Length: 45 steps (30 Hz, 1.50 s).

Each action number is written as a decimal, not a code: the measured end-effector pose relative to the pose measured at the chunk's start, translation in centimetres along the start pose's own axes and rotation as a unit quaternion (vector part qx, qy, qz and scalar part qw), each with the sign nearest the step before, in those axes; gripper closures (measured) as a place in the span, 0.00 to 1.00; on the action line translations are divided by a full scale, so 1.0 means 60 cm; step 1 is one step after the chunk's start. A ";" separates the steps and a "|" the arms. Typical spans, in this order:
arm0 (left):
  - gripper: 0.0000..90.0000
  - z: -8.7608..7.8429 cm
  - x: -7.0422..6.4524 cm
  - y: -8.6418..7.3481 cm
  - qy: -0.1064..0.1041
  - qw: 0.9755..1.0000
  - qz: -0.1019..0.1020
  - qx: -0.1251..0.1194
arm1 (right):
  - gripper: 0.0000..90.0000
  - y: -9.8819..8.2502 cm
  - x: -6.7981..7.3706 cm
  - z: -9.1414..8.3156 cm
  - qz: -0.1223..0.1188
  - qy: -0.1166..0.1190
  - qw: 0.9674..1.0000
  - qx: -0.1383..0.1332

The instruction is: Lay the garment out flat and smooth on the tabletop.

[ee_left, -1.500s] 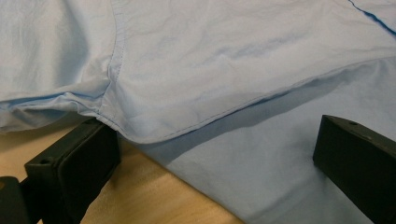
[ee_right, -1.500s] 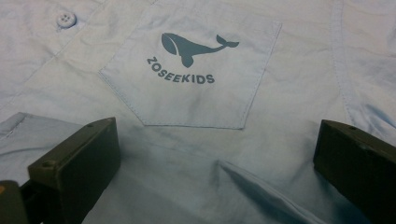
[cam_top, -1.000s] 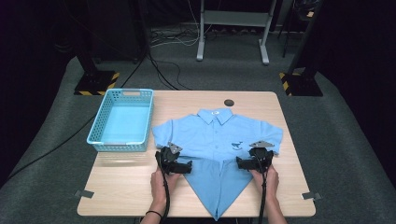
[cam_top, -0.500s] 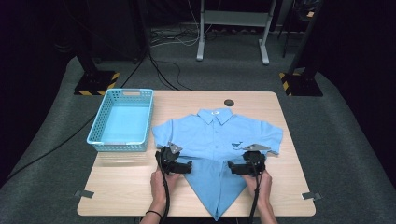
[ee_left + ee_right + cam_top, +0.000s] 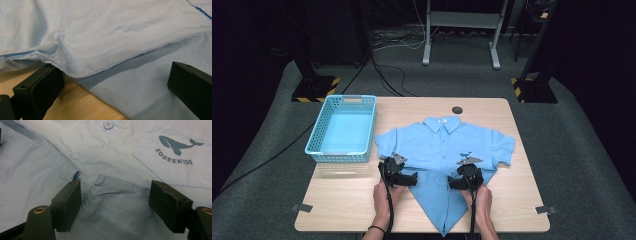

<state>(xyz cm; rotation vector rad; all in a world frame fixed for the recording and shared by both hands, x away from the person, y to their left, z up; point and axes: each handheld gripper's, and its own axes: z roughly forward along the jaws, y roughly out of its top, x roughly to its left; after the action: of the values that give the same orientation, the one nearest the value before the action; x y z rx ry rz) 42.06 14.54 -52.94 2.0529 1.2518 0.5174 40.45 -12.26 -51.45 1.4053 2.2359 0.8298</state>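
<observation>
shirt (image 5: 447,145) flat on table (image 5: 512,200), folded flaps meet between both grippers | left gripper (image 5: 408,178): jaws wide apart, folded edge of shirt lying between them, no pinch | right gripper (image 5: 453,183): jaws have just been closing, part open, shirt fabric under and between, not pinched | basket (image 5: 343,127) beyond left gripper

A light blue shirt (image 5: 105,202) is seen beneath the right hand-held gripper (image 5: 115,202), whose jaws, just closing, stand apart over a raised fold; a whale print (image 5: 178,144) lies beyond.
</observation>
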 end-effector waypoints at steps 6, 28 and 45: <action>0.00 0.000 0.000 0.000 0.000 1.000 0.000 0.000 | 0.57 -0.004 -0.005 -0.009 -0.002 0.003 1.000 -0.004; 0.00 0.000 0.000 0.000 0.001 1.000 0.000 0.000 | 0.95 -0.017 -0.013 -0.033 0.010 0.001 0.999 -0.045; 0.00 -0.001 -0.001 -0.001 0.002 1.000 0.000 0.000 | 0.95 -0.028 -0.011 -0.098 0.009 -0.013 0.997 -0.071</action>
<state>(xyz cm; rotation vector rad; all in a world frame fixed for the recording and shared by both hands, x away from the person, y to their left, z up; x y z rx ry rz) 41.93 14.54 -52.92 2.0536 1.2541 0.5216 36.16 -15.07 -48.10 1.3651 2.1032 0.9501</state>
